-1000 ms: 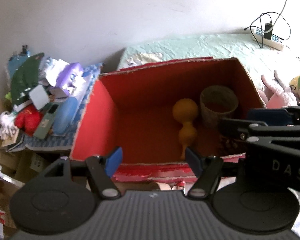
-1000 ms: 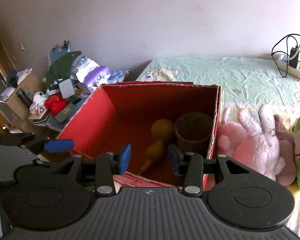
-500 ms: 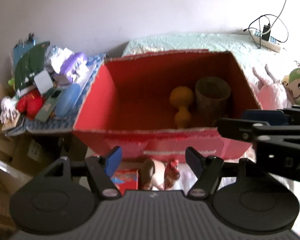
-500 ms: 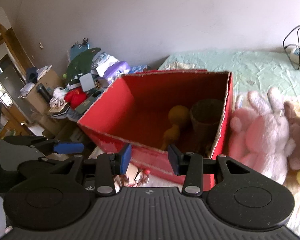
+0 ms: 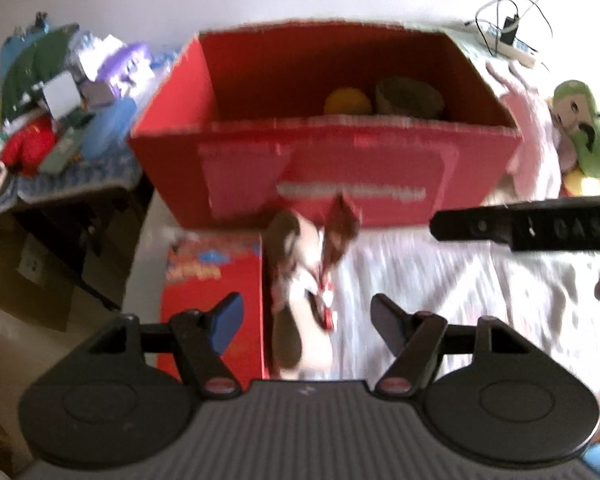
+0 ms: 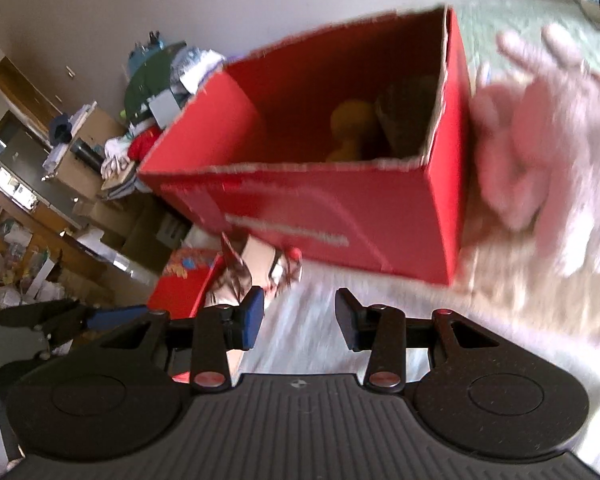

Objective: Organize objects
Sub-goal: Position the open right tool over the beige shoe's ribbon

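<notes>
A red cardboard box (image 5: 324,176) stands on the bed; it also shows in the right wrist view (image 6: 340,208). Inside lie a yellow gourd-shaped toy (image 5: 347,101) and a brown woven cup (image 5: 410,96). In front of the box lie a brown-and-white plush toy (image 5: 304,280) and a red printed carton (image 5: 212,292). My left gripper (image 5: 306,324) is open and empty, just above the plush toy. My right gripper (image 6: 300,318) is open and empty, near the plush toy (image 6: 260,268) and over the white sheet. Both views are blurred.
A pink plush rabbit (image 6: 540,152) lies right of the box, and a green plush (image 5: 580,136) beyond it. A cluttered pile of bags and clothes (image 5: 56,92) sits left of the box. A power strip with cables (image 5: 508,40) lies at the far right.
Both grippers have pulled back from over the box and dropped lower, in front of it. The plush toy and red carton have come into view. Both stayed open.
</notes>
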A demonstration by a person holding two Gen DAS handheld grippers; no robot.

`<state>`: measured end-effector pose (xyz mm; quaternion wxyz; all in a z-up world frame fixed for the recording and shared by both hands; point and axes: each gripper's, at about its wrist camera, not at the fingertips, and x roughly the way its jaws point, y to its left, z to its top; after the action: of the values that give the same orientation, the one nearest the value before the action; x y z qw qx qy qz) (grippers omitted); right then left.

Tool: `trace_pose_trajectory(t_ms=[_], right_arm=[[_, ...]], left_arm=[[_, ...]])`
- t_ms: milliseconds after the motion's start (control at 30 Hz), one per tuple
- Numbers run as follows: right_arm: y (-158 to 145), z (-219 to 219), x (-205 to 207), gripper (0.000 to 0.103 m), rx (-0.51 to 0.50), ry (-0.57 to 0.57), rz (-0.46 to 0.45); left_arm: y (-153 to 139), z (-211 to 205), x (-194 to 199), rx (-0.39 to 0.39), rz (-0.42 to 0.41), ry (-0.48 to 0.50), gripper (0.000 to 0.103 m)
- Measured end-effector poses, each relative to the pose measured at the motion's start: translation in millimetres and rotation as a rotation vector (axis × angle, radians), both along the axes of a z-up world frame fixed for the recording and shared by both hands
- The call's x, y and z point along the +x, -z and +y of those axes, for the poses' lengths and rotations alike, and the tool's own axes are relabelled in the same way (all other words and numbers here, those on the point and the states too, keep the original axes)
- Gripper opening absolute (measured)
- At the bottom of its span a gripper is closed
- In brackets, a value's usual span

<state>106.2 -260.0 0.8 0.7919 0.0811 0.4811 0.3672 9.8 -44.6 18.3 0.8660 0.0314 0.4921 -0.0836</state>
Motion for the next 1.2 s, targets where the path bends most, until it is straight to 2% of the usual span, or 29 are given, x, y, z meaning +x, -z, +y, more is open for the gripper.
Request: trace_pose_trajectory(t_ms=[100,333,633,933,1000,1200], right_arm=[[7,5,-1,0.044,-0.009,-0.012,0.032],[11,23,0,0.044,0.005,-0.034,0.089],[19,41,13,0.049,-0.002,0.001,0.148],[25,60,20,0.053,-0.043,-0.001,0.132],[28,64,20,0.054,-0.07,-0.014,0.124],[28,60,23,0.053,-0.068,-0.05,0.116]], left_arm=[[9,8,-9,-0.018,0.026,0.01,0.073],[15,20,-7,-0.142,0.049,0.005,0.072],[27,15,7,-0.189,0.079,0.065,0.071],[41,12,15,-0.256,0.127,0.154,0.07],[44,12,16,-0.258,0.136,0.157,0.068],[51,14,19,-0.261,0.152,0.18,0.068]])
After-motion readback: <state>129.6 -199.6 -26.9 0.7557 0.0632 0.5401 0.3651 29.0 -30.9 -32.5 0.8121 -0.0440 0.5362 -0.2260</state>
